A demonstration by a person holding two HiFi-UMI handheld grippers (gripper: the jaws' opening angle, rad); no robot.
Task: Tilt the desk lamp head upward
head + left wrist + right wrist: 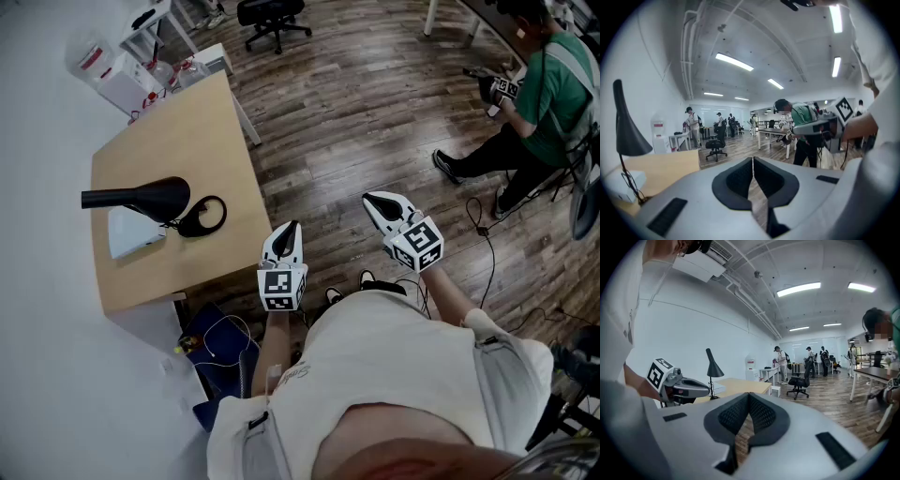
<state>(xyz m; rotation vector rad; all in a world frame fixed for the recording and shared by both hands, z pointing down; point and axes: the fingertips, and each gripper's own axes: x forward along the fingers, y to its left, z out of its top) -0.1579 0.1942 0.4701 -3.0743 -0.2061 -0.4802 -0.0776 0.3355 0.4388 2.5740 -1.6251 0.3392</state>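
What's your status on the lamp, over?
Left gripper shut, empty, short of the desk. Right gripper shut, empty, over the floor. Lamp head angled down, untouched. Nothing blocking the approach.

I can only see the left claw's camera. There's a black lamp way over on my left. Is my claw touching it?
Observer: No. In the head view the left claw sits by the desk's near edge, well apart from the lamp.
Operator: What's my other claw doing?
Observer: The right claw is shut in its own view, with nothing between its jaws.
Operator: What does the lamp stand on?
Observer: The head view shows what looks like a black ring-shaped base lying on the desk.
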